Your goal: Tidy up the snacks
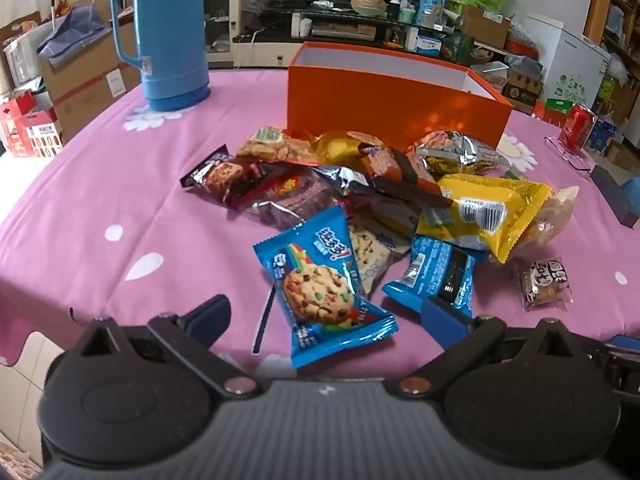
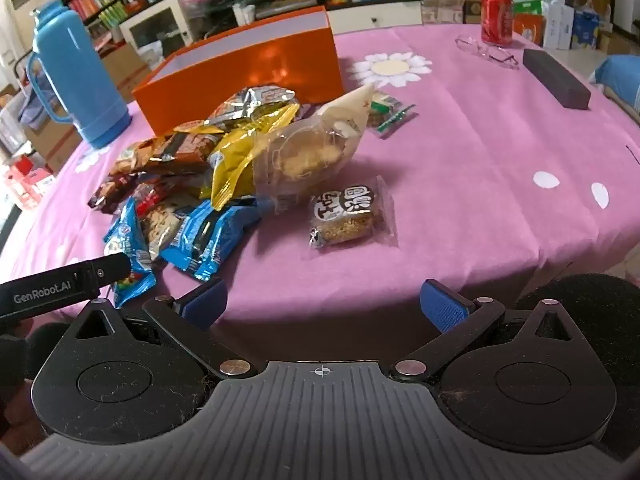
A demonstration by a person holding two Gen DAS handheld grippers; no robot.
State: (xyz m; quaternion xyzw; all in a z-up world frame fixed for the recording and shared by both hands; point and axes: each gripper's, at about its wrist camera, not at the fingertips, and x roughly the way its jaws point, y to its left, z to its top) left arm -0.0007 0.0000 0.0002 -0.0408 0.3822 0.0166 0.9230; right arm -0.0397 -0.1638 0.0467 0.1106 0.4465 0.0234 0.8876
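On the pink-clothed bench (image 1: 100, 184), the blue cookie packet (image 1: 320, 288) lies just ahead of your left claw (image 1: 324, 316), long axis running away from you. Both claws gape empty; your right claw (image 2: 324, 304) sits nearer the rice-cake packet (image 2: 348, 216).

The left gripper (image 1: 324, 316) points down at a slant. Its jaws are wide apart and nothing is squeezed between them. Its two blue pads (image 1: 444, 316) show at the bottom of its own view, one on each side. In the right view, a black part of the left gripper pokes in from the left edge.

The right gripper (image 2: 324, 304) also tips down at a slant. Its jaws are spread wide too, with nothing between them. Its blue pads (image 2: 444, 306) are clear of everything. No hands can be seen plainly.
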